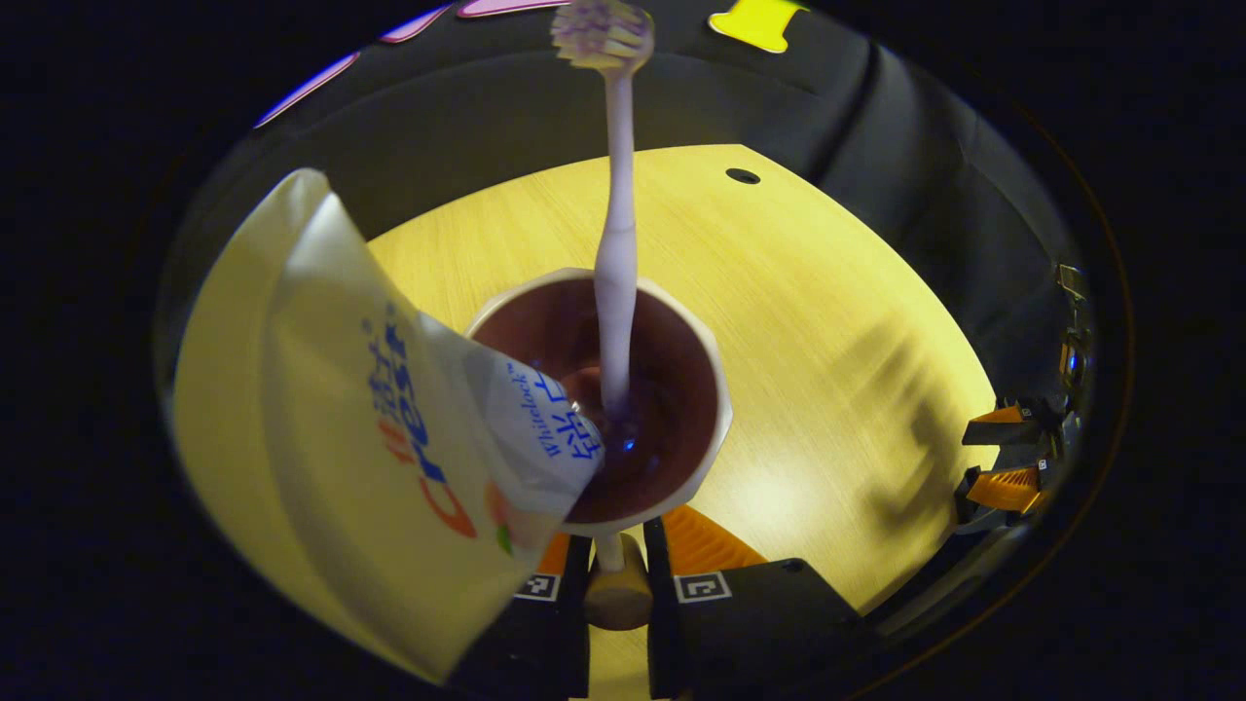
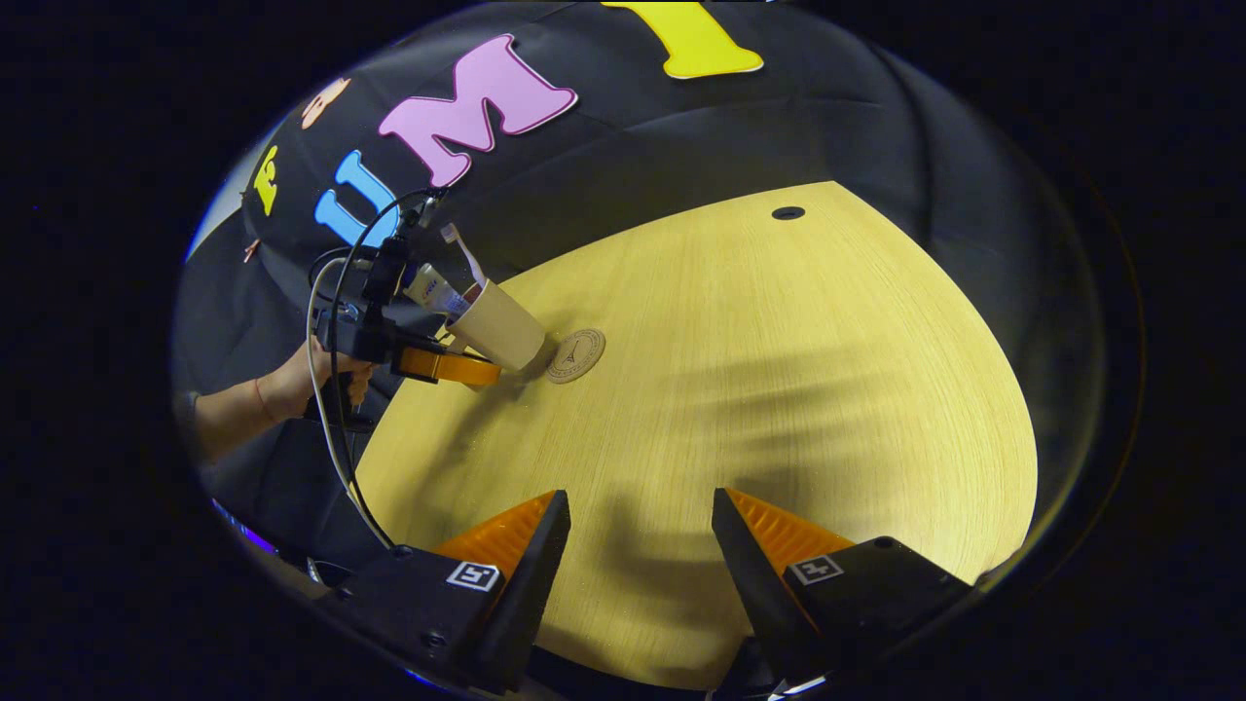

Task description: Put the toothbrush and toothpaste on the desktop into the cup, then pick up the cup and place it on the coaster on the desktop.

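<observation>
left claw [image 1: 616, 570] seemingly gripping cup [image 1: 604, 394], beside coaster [image 2: 575, 354]

The toothbrush [image 1: 617, 243] is pale lilac, its bristle head at the far end white mixed with purple. The toothpaste tube [image 1: 389, 428] is white with blue lettering, a red-orange swirl and a small green spot near its lower edge. The cup [image 1: 715, 389] has a cream rim and a dark reddish-brown inside; in the right gripper view its outer wall [image 2: 501, 326] is plain cream. The desktop [image 1: 827, 321] is light yellow wood with fine straight grain. The round coaster [image 2: 575, 354] is tan with a dark printed tower and ring border.
</observation>
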Tool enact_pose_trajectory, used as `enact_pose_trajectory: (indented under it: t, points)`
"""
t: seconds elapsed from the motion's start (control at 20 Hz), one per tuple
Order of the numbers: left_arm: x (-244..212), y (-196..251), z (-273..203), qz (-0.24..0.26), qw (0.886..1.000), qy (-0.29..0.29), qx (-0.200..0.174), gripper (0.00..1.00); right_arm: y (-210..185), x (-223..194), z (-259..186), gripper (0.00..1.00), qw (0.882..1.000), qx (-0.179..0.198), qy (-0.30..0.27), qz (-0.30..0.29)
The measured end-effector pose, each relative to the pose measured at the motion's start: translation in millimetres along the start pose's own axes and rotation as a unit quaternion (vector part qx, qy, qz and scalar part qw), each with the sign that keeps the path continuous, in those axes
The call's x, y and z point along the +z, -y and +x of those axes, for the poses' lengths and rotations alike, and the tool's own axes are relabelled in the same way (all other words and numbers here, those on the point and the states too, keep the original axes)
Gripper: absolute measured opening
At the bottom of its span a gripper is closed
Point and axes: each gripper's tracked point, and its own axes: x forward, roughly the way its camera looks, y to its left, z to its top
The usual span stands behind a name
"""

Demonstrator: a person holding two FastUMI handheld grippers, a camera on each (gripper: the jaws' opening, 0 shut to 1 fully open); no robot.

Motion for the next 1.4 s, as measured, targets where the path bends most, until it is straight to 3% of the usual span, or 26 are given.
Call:
enact_pose_trajectory:
  t: [0.45,1.4]
  points:
    - [9,19,26,0.023,0.999,-0.026,-0.005,0.24,25,6,-15,0.91,0.999,-0.020,0.016,0.027]
    - [6,21,40,0.042,0.997,-0.061,-0.006,0.26,37,6,-20,0.91,0.998,-0.028,0.013,0.047]
